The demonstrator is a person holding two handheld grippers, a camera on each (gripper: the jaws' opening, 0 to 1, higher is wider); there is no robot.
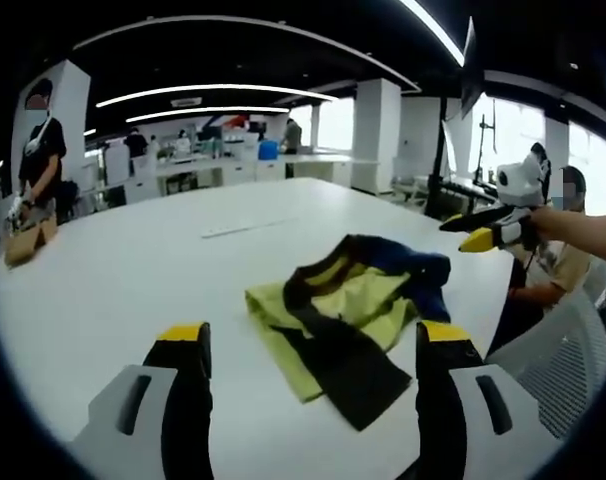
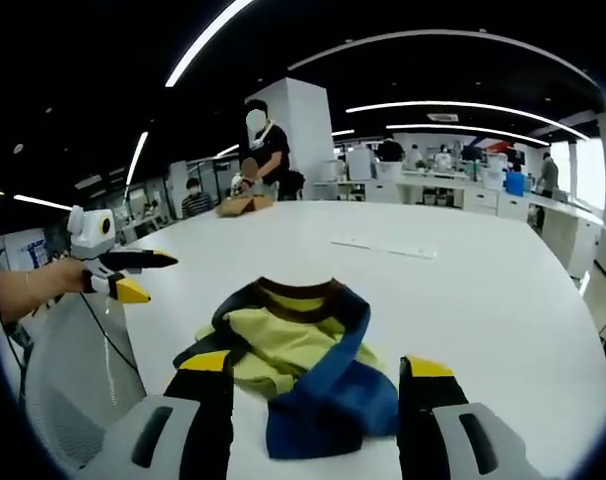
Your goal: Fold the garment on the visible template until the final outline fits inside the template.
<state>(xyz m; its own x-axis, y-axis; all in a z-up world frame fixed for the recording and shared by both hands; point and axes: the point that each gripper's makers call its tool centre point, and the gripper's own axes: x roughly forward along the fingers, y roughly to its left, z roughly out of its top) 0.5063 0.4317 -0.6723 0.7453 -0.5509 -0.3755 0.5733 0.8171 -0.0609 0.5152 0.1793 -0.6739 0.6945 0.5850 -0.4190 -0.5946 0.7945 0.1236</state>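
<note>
Both jaws spread wide and empty, left gripper [image 1: 311, 350] and right gripper [image 2: 315, 380] near the bunched garment [image 1: 348, 310] on the table [image 1: 133, 270]; risk of pinching several layers together and folding it crooked.

One garment [image 1: 348, 315] – crumpled, yellow-green w/ black and blue parts – on one white table [image 1: 133, 280]. Two grippers: left gripper [image 1: 313, 345] and right gripper [image 2: 313, 375], two fingers each, all yellow-tipped. One white strip [image 2: 383, 247] lies further back on the table.

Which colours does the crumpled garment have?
Yellow-green, black and blue garment; clearest in the right gripper view.
</note>
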